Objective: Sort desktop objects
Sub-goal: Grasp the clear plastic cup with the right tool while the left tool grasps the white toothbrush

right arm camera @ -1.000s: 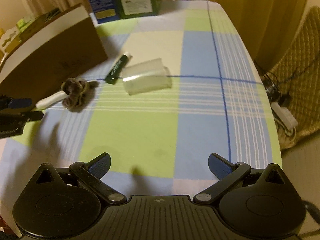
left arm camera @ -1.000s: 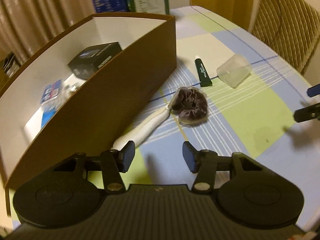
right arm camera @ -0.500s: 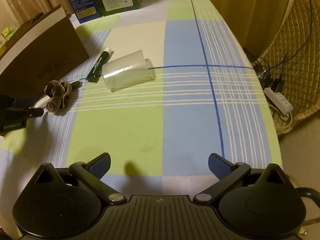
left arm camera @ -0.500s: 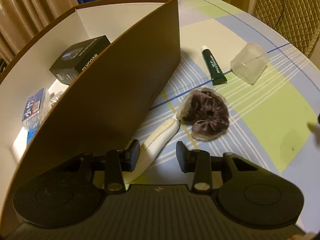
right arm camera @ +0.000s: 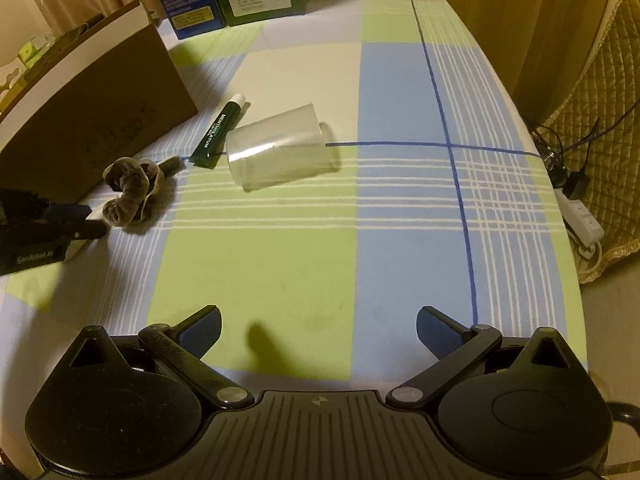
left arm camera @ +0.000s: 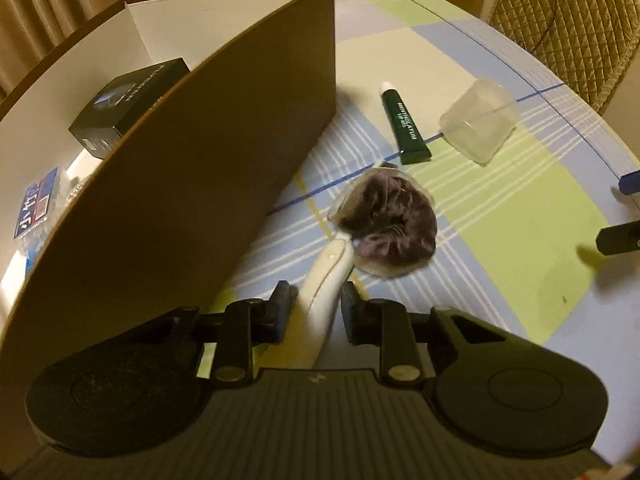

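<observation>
My left gripper [left arm camera: 313,300] is closing on the white curved plastic handle [left arm camera: 320,292], which lies between its jaws just beside the tall brown cardboard box [left arm camera: 192,184]. The pads look nearly on it; I cannot tell whether they press yet. The risk I see: the dark velvet scrunchie [left arm camera: 390,220] touches the handle's far end and may drag along or fall. My right gripper [right arm camera: 318,330] hangs wide open, holding nothing. Only the left view shows the box's contents; only the right shows the clear plastic cup [right arm camera: 280,152] lengthwise.

White handle [left arm camera: 320,292], scrunchie [left arm camera: 390,220], tube [left arm camera: 404,126], cup [left arm camera: 478,122] lie scattered.
</observation>
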`<state>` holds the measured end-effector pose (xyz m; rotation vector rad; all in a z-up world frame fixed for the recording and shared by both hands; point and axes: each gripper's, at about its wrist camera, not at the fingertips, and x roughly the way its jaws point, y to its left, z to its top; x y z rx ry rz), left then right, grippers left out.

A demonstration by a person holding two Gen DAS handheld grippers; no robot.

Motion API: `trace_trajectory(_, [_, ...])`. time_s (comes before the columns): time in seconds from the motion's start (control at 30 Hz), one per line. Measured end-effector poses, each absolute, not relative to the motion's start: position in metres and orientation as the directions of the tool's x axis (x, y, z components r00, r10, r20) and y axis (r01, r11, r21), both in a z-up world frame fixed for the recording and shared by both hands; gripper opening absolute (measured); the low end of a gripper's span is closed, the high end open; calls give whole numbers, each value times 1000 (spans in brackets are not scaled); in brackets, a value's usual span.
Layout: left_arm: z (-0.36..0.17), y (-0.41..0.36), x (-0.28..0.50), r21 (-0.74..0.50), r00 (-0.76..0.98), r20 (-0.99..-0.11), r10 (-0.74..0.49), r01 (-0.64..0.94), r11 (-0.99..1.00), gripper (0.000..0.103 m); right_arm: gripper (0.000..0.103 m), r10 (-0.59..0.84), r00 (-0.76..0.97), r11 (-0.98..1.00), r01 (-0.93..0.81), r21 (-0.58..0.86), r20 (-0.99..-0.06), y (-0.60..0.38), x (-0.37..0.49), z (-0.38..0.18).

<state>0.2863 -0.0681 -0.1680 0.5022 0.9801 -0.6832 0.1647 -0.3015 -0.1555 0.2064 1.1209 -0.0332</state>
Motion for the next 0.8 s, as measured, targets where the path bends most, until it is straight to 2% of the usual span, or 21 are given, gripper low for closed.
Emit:
trace_trajectory(0.4, [-161, -33, 237, 24, 345, -920, -186, 525, 851, 17, 101, 120, 452, 986, 51, 160, -884, -294, 180, -158])
trace_trajectory(0.57, [-161, -27, 237, -42, 321, -917, -237, 512, 858, 18, 101, 121, 475, 991, -5, 135, -872, -290, 192, -158])
trace_trajectory(0.7, [-163, -33, 245, -1, 377, -900, -219, 500, 866, 17, 101, 113, 516, 993, -35, 111, -849, -289, 204, -154])
trace_trajectory(0.8, [-163, -32, 251, 24, 418, -892, -171, 422, 906, 16, 101, 121, 541, 992, -52, 111, -832, -288, 215, -152])
